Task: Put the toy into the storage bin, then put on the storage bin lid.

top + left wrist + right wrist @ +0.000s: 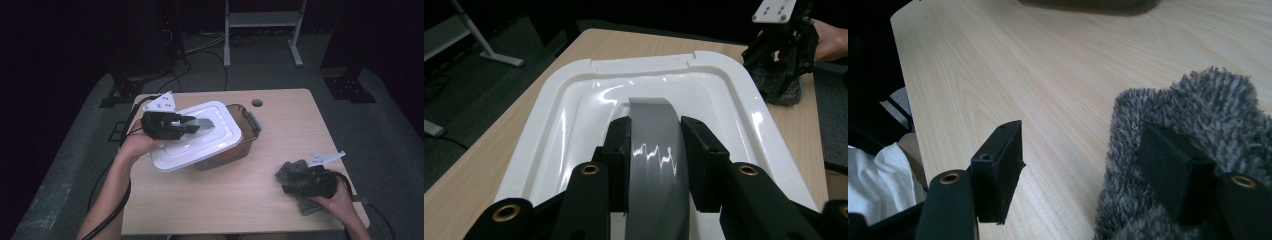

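two black jaws of left gripper (655, 150), closest to lens in left gripper view, pinching grey arched handle (655, 145) at centre of white lid (734, 95). in high view, left gripper (192, 125) over lid (220, 137), lid lying skewed across brown translucent container (247, 127), overhanging its near-left side and leaving far-right corner with grey latch (254, 120) uncovered. judged reason for grip: handle as sole raised feature on lid, so pinching across it gives control for lifting or shifting lid; whether lid going on or coming off, cannot tell.

right gripper (300, 177) low at near-right corner of desk (290, 115), well apart from container. in right gripper view, jaws of right gripper (1088, 165) spread: one jaw over bare wood, other resting on or sunk into pile of grey fluffy cloth (1193, 115); cloth not clamped. same cloth (292, 172) in high view bunched under and beside gripper, partly under person's right hand (340, 200). judged reason: cloth parked aside, ready for wiping or for placing in container once lid dealt with. in left gripper view, right gripper (784, 47) and cloth (791, 95) visible farther off beyond lid's edge.

round cable hole (257, 103) at far edge of desk. grey three-cornered plate (162, 103) atop left gripper bearing small holes, no lettering. no brand, label or legible writing on lid, container, cloth or desk.
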{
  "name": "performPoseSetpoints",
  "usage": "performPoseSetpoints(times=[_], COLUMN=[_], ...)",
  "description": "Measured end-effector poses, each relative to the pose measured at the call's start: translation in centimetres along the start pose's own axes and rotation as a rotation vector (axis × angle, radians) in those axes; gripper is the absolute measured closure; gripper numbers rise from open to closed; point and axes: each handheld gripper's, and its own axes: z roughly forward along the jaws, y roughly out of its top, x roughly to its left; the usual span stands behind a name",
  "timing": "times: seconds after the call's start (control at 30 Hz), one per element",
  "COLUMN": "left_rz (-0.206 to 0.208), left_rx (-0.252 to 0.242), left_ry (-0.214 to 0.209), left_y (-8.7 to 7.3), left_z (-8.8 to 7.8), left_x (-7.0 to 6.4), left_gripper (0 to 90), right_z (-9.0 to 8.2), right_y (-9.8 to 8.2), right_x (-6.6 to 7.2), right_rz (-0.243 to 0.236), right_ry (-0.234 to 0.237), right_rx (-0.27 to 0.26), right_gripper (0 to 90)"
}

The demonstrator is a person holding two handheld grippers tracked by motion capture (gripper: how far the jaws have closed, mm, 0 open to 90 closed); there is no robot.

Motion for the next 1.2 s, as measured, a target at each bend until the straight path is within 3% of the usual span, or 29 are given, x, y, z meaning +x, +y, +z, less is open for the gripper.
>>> performPoseSetpoints(times=[0.5, 1.2], left_rz=[0.013, 0.004], left_rx=[0.003, -0.009], left_ry=[-0.020, -0.039], left_y=[1.4, 1.2], left_z=[1.9, 4.2], left_x=[0.2, 1.1], left_gripper=[66.4, 66.4], right_z=[-0.3, -0.1], right_y=[-0.1, 0.0], right_x=[0.0, 0.0], right_rz=[0.004, 0.001], right_ry=[0.002, 0.008], right_rx=[-0.015, -0.005], right_gripper=[33.4, 33.4])
